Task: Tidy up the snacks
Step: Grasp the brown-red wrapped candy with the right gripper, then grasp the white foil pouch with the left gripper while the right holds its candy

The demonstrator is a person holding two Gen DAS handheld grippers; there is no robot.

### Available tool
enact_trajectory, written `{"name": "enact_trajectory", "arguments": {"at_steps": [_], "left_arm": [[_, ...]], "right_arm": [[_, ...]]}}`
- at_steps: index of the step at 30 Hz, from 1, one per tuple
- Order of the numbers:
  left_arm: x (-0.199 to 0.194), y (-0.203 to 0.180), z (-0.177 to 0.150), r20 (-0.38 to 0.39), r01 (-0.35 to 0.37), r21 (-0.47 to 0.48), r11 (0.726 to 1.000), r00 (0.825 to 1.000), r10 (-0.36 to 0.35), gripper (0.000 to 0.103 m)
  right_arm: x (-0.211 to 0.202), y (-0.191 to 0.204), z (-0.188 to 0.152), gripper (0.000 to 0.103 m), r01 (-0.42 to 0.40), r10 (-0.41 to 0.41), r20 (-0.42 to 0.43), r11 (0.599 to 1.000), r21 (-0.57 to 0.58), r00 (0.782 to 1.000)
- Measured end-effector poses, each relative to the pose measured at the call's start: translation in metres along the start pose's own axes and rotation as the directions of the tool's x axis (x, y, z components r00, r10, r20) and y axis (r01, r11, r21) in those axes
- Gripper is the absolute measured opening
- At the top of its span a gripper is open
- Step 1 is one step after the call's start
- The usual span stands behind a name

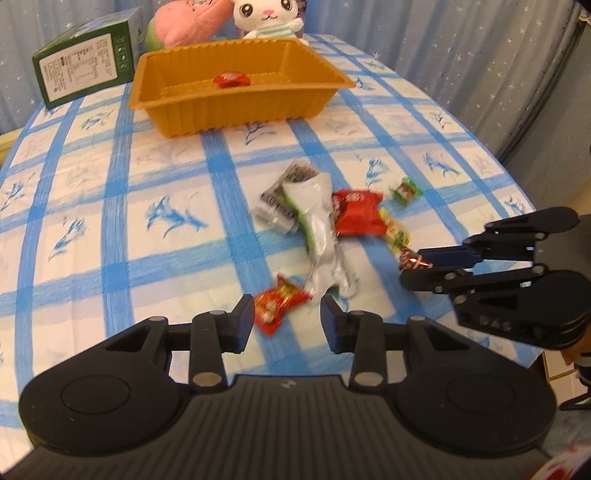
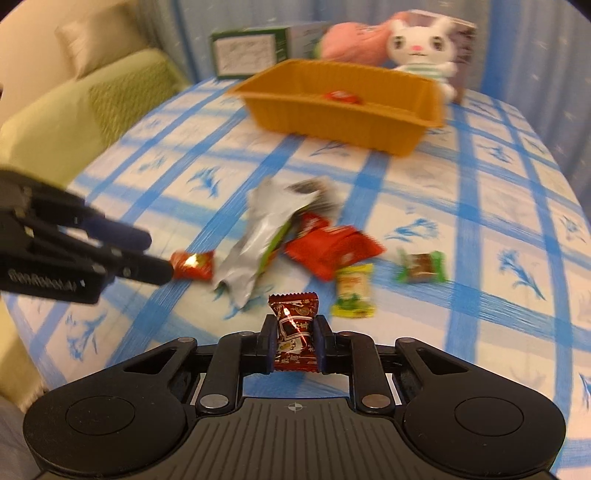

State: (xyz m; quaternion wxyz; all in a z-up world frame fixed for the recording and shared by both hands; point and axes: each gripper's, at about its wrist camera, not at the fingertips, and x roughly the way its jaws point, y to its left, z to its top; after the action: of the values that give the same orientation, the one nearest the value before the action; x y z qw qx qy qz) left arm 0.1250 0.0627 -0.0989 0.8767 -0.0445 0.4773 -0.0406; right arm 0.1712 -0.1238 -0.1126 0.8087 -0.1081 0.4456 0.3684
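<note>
An orange tray (image 1: 236, 107) (image 2: 343, 122) stands at the far side with one red snack (image 1: 232, 79) (image 2: 341, 96) inside. A pile of snacks lies mid-table: a silver bag (image 1: 321, 229) (image 2: 258, 236), a red pack (image 1: 356, 212) (image 2: 328, 247), a yellow pack (image 2: 354, 291) and a green candy (image 1: 405, 190) (image 2: 423, 266). My left gripper (image 1: 288, 321) (image 2: 159, 254) is open, its jaws either side of a small red snack (image 1: 279, 301) (image 2: 194, 264). My right gripper (image 2: 294, 336) (image 1: 412, 264) is shut on a dark red candy (image 2: 294, 328) (image 1: 408, 257).
A green box (image 1: 86, 70) (image 2: 251, 51), a pink plush (image 1: 184, 22) and a white bunny plush (image 1: 269, 18) (image 2: 421, 48) stand behind the tray. The blue checked tablecloth (image 1: 110, 221) ends at the right edge. A green sofa (image 2: 92, 103) is at left.
</note>
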Motion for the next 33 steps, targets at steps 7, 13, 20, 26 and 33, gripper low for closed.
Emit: {"name": "enact_trajectory", "arguments": {"at_steps": [7, 13, 20, 26, 33], "left_arm": [[0.017, -0.014, 0.019, 0.030, 0.014, -0.018, 1.000, 0.999, -0.013, 0.035], [0.037, -0.023, 0.032, 0.019, -0.011, -0.043, 0.999, 1.000, 0.012, 0.036], [0.059, -0.026, 0.040, -0.014, -0.046, -0.095, 0.994, 0.999, 0.045, 0.035], [0.072, -0.028, 0.044, -0.032, -0.074, -0.106, 0.992, 0.997, 0.071, 0.034], [0.074, -0.029, 0.045, -0.032, -0.083, -0.123, 0.989, 0.996, 0.079, 0.026]], "right_arm": [[-0.023, -0.031, 0.007, 0.021, 0.040, -0.046, 0.054, 0.993, 0.113, 0.997], [-0.035, -0.051, 0.007, 0.021, 0.056, -0.069, 0.076, 0.985, 0.165, 0.995], [-0.043, -0.070, 0.003, 0.021, 0.072, -0.090, 0.084, 0.977, 0.202, 0.992], [-0.047, -0.087, 0.000, 0.021, 0.074, -0.096, 0.086, 0.971, 0.228, 0.992], [-0.048, -0.101, 0.002, 0.021, 0.065, -0.086, 0.083, 0.971, 0.228, 0.993]]}}
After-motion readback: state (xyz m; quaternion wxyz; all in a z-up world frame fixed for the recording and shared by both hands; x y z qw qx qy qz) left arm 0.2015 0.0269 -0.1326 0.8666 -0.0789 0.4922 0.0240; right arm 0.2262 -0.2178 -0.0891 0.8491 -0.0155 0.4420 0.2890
